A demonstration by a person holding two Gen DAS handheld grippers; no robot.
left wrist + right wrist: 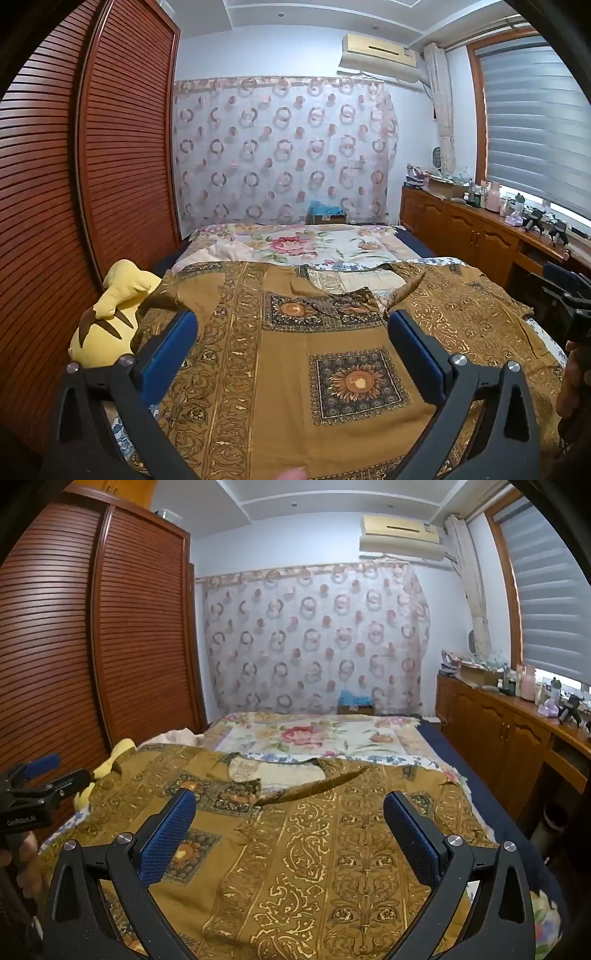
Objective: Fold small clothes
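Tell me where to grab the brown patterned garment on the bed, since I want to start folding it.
Grip the brown patterned garment at its side edges near the neckline, one gripper per side. It lies flat, spread across the bed, so I'd come down from above at the edges; the flat middle offers nothing to pinch. The left gripper and right gripper are both open.

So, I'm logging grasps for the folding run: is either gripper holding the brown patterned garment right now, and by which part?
Nothing is held. The left gripper and right gripper are both open above the brown patterned garment, which lies spread on the bed.
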